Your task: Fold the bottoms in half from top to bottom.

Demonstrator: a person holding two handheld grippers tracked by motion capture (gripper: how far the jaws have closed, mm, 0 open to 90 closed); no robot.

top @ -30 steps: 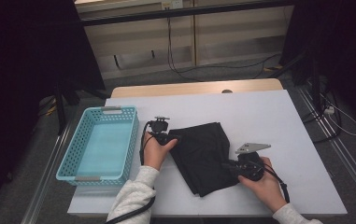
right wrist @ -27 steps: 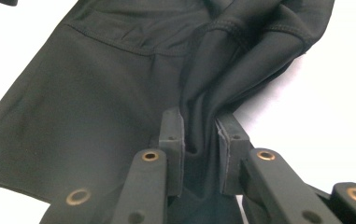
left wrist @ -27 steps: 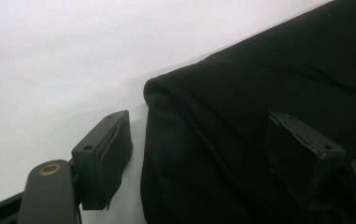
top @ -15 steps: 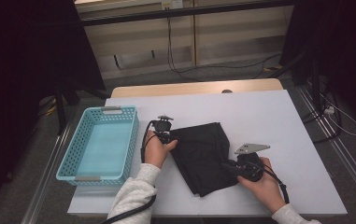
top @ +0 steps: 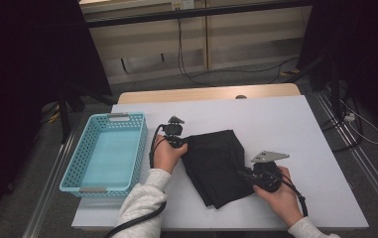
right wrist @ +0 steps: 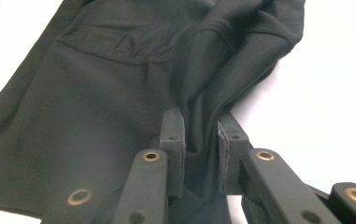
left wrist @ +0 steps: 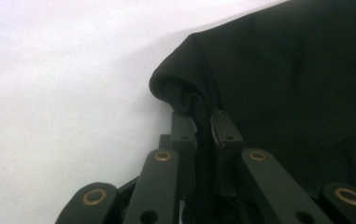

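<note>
A black folded garment (top: 216,166) lies on the white table (top: 276,124). My left gripper (top: 182,143) sits at the garment's left corner; its jaws have just been closing and now pinch a bunched fold of the black garment (left wrist: 278,79), as the left gripper view shows with my left gripper (left wrist: 203,116) clamped on it. At the garment's right edge my right gripper (top: 243,174) is shut on a ridge of the black garment (right wrist: 101,93), the cloth squeezed between the pads of my right gripper (right wrist: 202,128).
A light blue plastic basket (top: 106,183) stands at the table's left edge, beside the person's left forearm. The far half and right side of the table are bare white. Cables run across the floor behind the table.
My left gripper's jaws have closed on the garment's left corner, and the hand has shifted slightly. The right hand and its grip have stayed the same.
</note>
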